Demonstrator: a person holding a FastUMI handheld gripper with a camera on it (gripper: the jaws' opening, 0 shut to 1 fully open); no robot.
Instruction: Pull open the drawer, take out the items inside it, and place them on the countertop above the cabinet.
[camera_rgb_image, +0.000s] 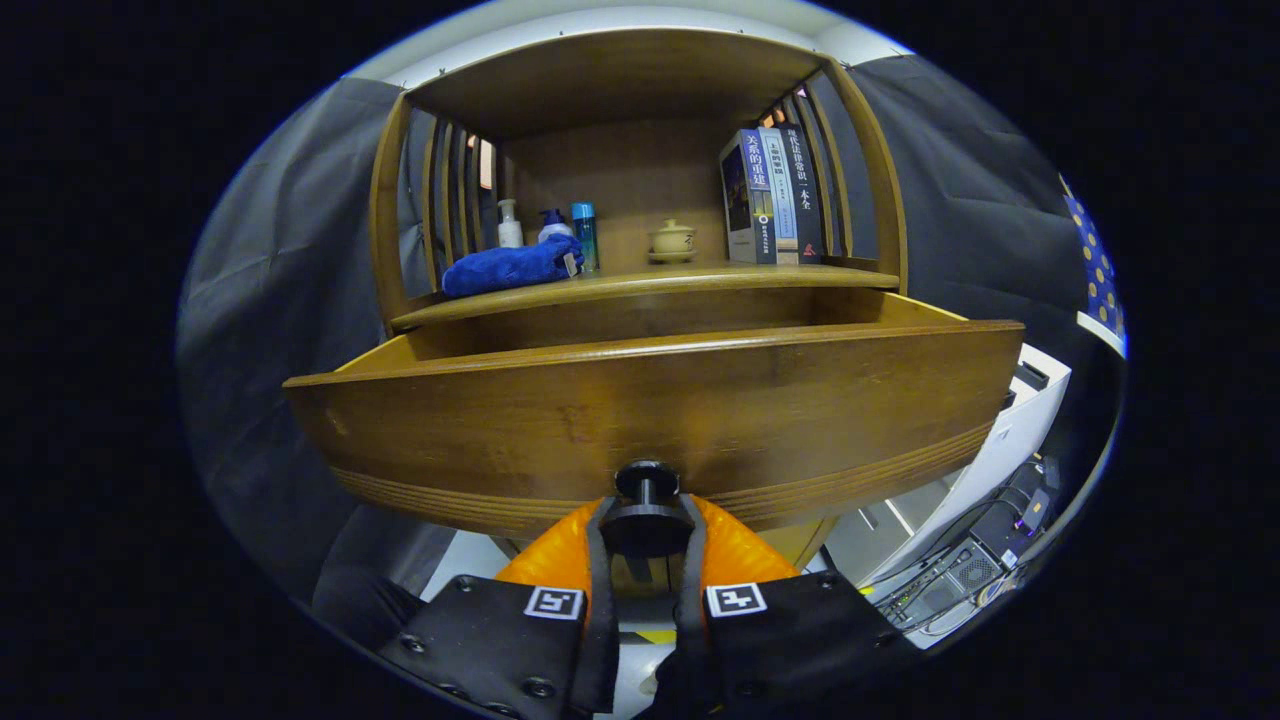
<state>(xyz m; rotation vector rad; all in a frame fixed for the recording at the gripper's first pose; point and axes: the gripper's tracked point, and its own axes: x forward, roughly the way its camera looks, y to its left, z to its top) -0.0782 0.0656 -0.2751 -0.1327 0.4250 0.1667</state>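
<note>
Gripper: your gripper (646, 520) has its two fingers closed on the drawer knob (646, 483), one pressing each side of the knob's disc.
Knob: it sticks out of the lower middle of the drawer front, pointing straight back at you along the fingers.
Drawer: the drawer (650, 400) stands pulled out from the cabinet, its front panel facing you square-on; its long axis runs side to side across your view, and it slides toward you. You cannot see inside past the top edge of the front panel, so what lies in it cannot be told.
Countertop: the countertop (640, 285) sits just above and behind the open drawer, under a wooden shelf frame.
On the countertop: a blue cloth (510, 268) lies toward the left with a few bottles (584, 235) upright behind it, a small lidded cup (671, 240) near the middle, and books (772, 195) standing upright at the right, spines toward you.
</note>
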